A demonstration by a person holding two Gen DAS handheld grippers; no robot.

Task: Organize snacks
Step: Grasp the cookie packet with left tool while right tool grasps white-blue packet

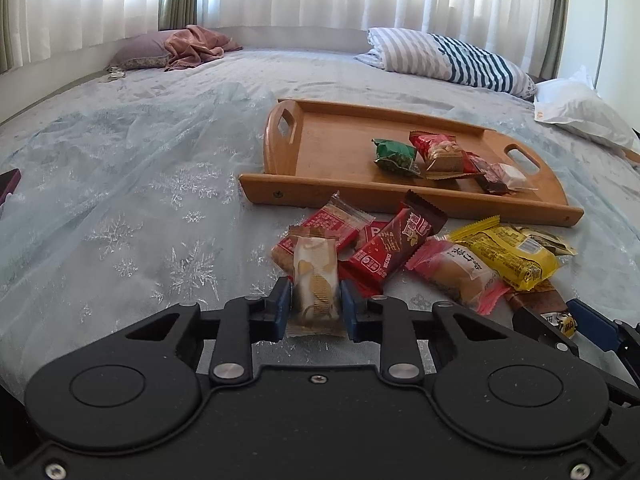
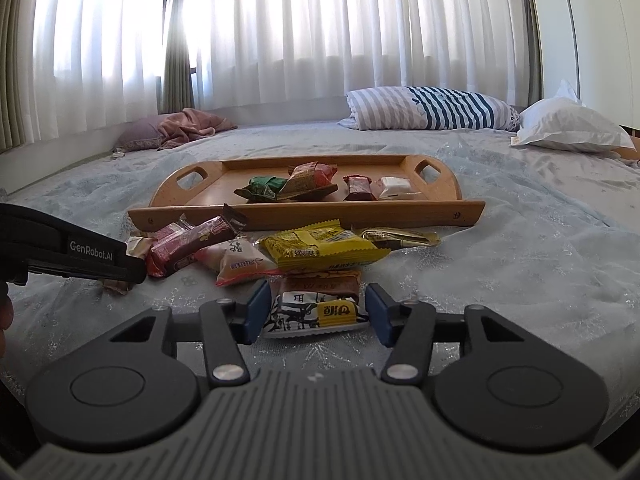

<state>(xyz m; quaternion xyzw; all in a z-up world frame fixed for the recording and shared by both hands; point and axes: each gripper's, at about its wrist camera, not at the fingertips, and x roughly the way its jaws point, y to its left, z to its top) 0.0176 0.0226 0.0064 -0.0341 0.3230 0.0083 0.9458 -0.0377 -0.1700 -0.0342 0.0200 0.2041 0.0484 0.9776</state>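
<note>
Loose snack packets lie on the bed in front of a wooden tray (image 1: pixel 400 200) (image 2: pixel 304 212). My left gripper (image 1: pixel 315 308) is shut on a cream and gold packet (image 1: pixel 316 276) at the left end of the pile. Beside it are a long red bar (image 1: pixel 394 248), a pink bun packet (image 1: pixel 460 272) and a yellow packet (image 1: pixel 516 256) (image 2: pixel 320 250). My right gripper (image 2: pixel 318 312) has its blue pads against both sides of a brown, white and yellow packet (image 2: pixel 316 308), nearest in the pile. The tray holds a green packet (image 2: pixel 262 188), a red one (image 2: pixel 310 178) and a white one (image 2: pixel 394 188).
The bed has a pale blue snowflake cover (image 1: pixel 140 208). A striped pillow (image 1: pixel 448 58) and a white pillow (image 2: pixel 568 124) lie behind the tray at the right, and a pink blanket (image 1: pixel 196 46) at the far left. White curtains hang behind. A dark red object (image 1: pixel 8 190) sits at the left edge.
</note>
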